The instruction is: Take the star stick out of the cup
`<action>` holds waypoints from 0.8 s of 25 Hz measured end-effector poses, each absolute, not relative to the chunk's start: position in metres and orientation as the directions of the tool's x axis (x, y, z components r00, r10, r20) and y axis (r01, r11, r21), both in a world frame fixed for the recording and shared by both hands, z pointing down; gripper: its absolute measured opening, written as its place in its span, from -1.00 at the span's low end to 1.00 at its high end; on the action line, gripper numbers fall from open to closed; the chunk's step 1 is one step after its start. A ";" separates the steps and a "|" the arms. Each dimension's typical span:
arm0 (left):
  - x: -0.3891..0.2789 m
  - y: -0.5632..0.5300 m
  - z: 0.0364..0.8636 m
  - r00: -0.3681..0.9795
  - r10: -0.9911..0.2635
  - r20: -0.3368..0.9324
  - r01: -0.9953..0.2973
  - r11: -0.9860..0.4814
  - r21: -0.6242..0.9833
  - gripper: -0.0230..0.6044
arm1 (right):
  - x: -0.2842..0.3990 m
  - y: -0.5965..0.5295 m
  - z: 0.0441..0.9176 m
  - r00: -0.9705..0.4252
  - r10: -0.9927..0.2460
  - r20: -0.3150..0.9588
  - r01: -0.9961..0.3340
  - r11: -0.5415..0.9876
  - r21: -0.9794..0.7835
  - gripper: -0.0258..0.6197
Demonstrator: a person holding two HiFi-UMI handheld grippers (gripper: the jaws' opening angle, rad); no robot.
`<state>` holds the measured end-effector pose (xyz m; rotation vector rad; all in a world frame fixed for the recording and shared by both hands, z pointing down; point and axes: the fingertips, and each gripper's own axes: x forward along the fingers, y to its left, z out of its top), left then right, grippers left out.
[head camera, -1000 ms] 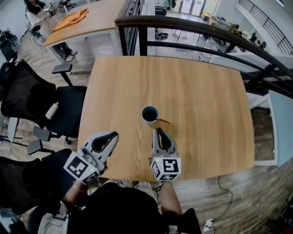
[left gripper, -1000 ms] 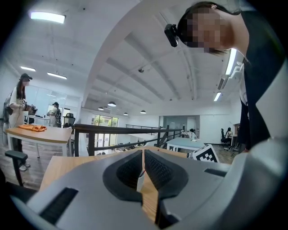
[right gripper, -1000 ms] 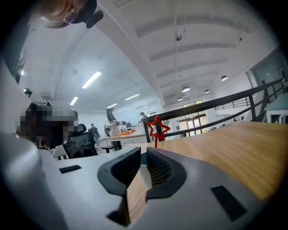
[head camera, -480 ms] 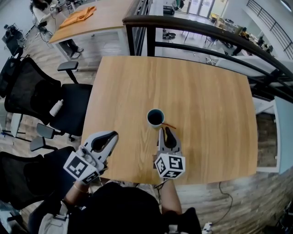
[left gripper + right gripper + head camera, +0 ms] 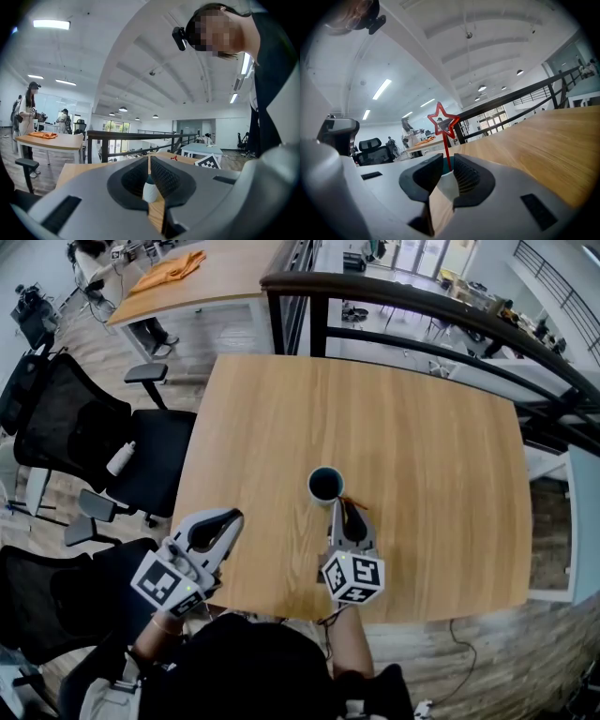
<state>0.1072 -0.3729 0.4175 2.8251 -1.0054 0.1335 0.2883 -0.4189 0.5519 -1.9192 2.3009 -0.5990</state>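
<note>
On a wooden table (image 5: pixel 281 418), a small cup (image 5: pixel 326 484), white outside and dark blue-green inside, standing up close to the middle, a little toward 9 o'clock. In the cup, the star stick (image 5: pixel 348 502), thin and red, leaning out over the rim toward 4 o'clock. At 5 o'clock from the cup, just beside it, the right gripper (image 5: pixel 345 510), pointing toward 12 o'clock, with its marker cube (image 5: pixel 353 578) near the table's 6 o'clock edge. In the right gripper view, jaws a little apart, with the stick going straight up in the gap and the red star (image 5: pixel 442 123) on top, at 12 o'clock above the tips. Hard to tell: touching the stick or just near it. Behind the jaws, the white side of the cup. At 7 o'clock from the cup, well apart from it, the left gripper (image 5: pixel 225 519), near the table's 7 o'clock corner, pointing toward 1 o'clock. In the left gripper view, jaws pressed almost together, only a thin slit at the tips, nothing pinched; through the round hole behind the tips, the cup far off. At 9 o'clock from the table, black office chairs (image 5: pixel 84 437). At 12 o'clock, a dark railing (image 5: pixel 422 306), and at 11 o'clock another table with an orange cloth (image 5: pixel 167 270).
</note>
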 end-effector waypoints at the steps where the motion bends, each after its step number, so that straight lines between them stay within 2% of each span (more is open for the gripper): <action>1: 0.107 -0.374 0.418 0.771 -0.623 0.130 -0.635 -0.766 0.101 -0.85 | 0.288 -0.420 0.552 -0.208 -0.961 0.180 -0.927 0.135 -0.350 -0.69; 13: 0.105 -0.381 0.414 0.766 -0.631 0.122 -0.642 -0.760 0.098 -0.85 | 0.289 -0.429 0.546 -0.203 -0.964 0.172 -0.931 0.136 -0.339 -0.82; 20: 0.107 -0.379 0.410 0.767 -0.633 0.104 -0.642 -0.761 0.092 -0.85 | 0.286 -0.430 0.527 -0.209 -0.968 0.142 -0.951 0.167 -0.261 -0.83</action>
